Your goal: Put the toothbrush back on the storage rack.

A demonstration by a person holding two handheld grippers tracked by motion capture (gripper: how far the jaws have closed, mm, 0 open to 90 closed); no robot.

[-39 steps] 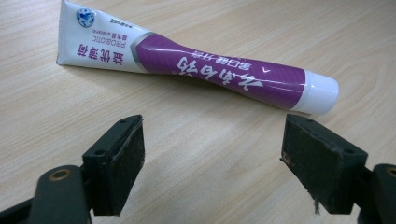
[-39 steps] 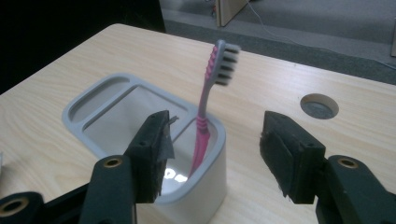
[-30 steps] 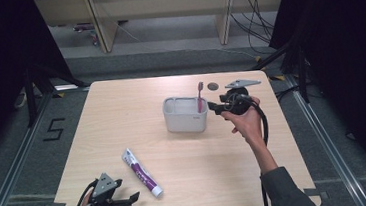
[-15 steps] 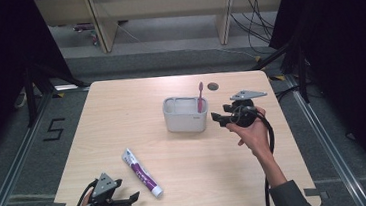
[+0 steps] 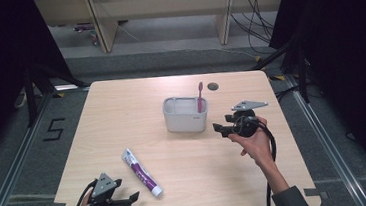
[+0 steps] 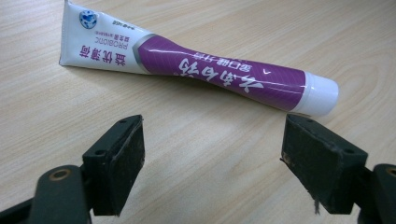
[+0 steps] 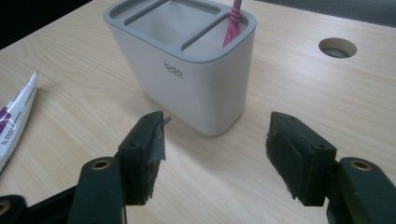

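A white and grey holder (image 5: 186, 115) stands mid-table, with a pink toothbrush (image 5: 200, 96) upright in its right compartment. My right gripper (image 5: 219, 129) hovers just right of it, pointing left. In the right gripper view the holder (image 7: 187, 70) and toothbrush (image 7: 232, 23) lie a short way ahead of the right gripper (image 7: 215, 135). Its jaws have just been opening and nothing is between them. A purple and white toothpaste tube (image 5: 142, 172) lies flat at the front left. My left gripper (image 5: 129, 200) rests near the front edge, open, with the tube (image 6: 196, 70) just beyond its pads.
A round cable hole (image 5: 213, 86) sits in the table behind the holder, also seen in the right gripper view as the hole (image 7: 337, 47). The right gripper's cable (image 5: 273, 145) trails over the forearm. Bare wood lies between the tube and the holder.
My right gripper has drawn back from the toothbrush, moving down and toward the table's near side. The toothbrush stays standing in the holder. The left gripper and tube have not moved.
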